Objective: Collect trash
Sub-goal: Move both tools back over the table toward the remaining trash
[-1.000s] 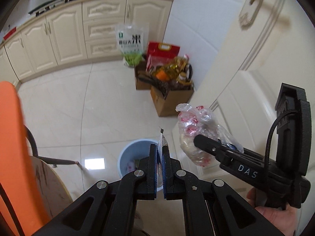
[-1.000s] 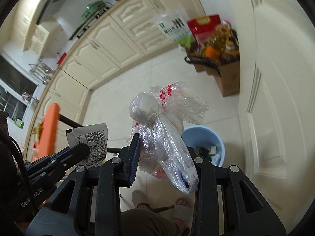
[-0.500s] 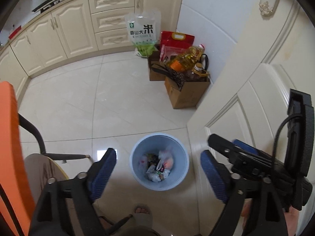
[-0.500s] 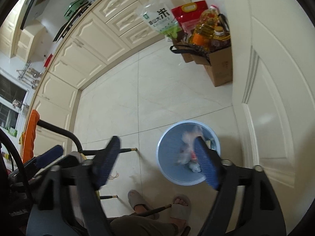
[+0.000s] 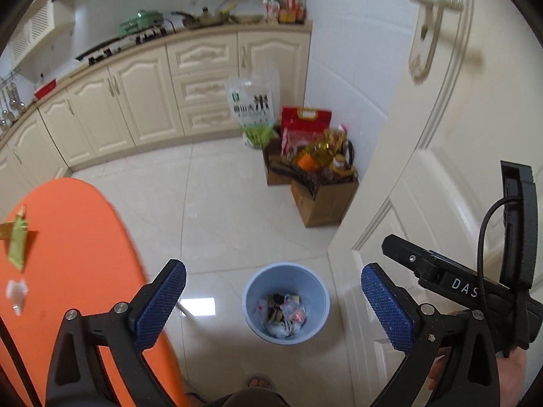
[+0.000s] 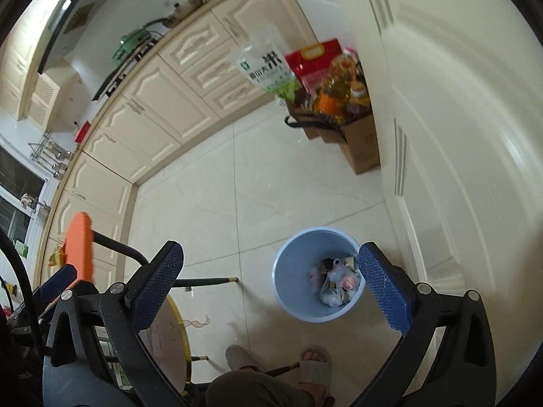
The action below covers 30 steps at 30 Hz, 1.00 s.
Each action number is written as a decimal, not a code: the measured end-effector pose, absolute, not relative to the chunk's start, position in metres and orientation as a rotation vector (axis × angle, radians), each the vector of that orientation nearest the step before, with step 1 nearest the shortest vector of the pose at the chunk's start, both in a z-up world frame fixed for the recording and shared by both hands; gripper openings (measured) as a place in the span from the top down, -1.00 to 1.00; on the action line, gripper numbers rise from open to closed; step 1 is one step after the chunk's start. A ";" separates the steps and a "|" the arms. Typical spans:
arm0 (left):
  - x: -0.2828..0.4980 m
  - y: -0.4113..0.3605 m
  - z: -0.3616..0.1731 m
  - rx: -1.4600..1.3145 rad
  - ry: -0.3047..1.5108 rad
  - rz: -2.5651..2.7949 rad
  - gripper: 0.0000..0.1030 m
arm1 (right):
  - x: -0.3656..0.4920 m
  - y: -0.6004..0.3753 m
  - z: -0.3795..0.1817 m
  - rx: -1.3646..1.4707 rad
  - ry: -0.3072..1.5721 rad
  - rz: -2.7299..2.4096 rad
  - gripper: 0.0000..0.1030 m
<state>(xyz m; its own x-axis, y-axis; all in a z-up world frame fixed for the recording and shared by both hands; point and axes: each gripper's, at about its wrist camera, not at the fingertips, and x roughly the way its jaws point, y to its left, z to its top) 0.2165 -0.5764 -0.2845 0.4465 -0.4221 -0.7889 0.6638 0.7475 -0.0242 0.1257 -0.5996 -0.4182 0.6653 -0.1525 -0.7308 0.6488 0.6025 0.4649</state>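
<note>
At the far left of the left wrist view, an orange table [image 5: 78, 257] fills the lower left of the frame, with a green-and-gold wrapper [image 5: 17, 237] lying near its left edge and a small white scrap [image 5: 15, 293] just below that. Along the upper left runs a row of cream cabinets [image 5: 135, 101] under a counter carrying a green pan [image 5: 141, 23]. The left tool [image 5: 273, 300] stands wide open at the bottom centre, its blue pads [image 5: 163, 302] well apart and nothing between them. Seen through that gap, a light blue trash bin [image 5: 317, 286] stands on the pale tiled floor [image 5: 217, 210], holding a heap of crumpled bags and wrappers [image 5: 283, 315]. Above and right of it, a cardboard box [image 5: 325, 200] packed with an oil bottle [image 5: 322, 156] sits against the wall, with a red bag [image 5: 303, 125] and a white rice bag [image 5: 253, 105] behind. A cream door [image 5: 441, 135] takes up the right side.

In the right wrist view, the right tool [image 6: 271, 285] is likewise spread open and empty. A round wooden stool top [image 6: 166, 335] shows at lower left. The bin lies lower right of centre, just beside the door, with trash inside. Two slippered feet [image 6: 312, 366] stand at the bottom edge.
</note>
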 end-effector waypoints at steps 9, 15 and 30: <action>0.164 -0.455 -0.227 0.207 0.745 -0.633 -0.98 | 0.123 -0.533 -0.336 0.675 0.607 -0.473 -1.00; 0.124 -0.371 -0.200 0.138 0.666 -0.577 -0.98 | 0.133 -0.465 -0.279 0.573 0.547 -0.402 -1.00; -0.001 -0.186 -0.164 -0.002 0.497 -0.344 -0.98 | 0.178 -0.274 -0.188 0.282 0.446 -0.180 -1.00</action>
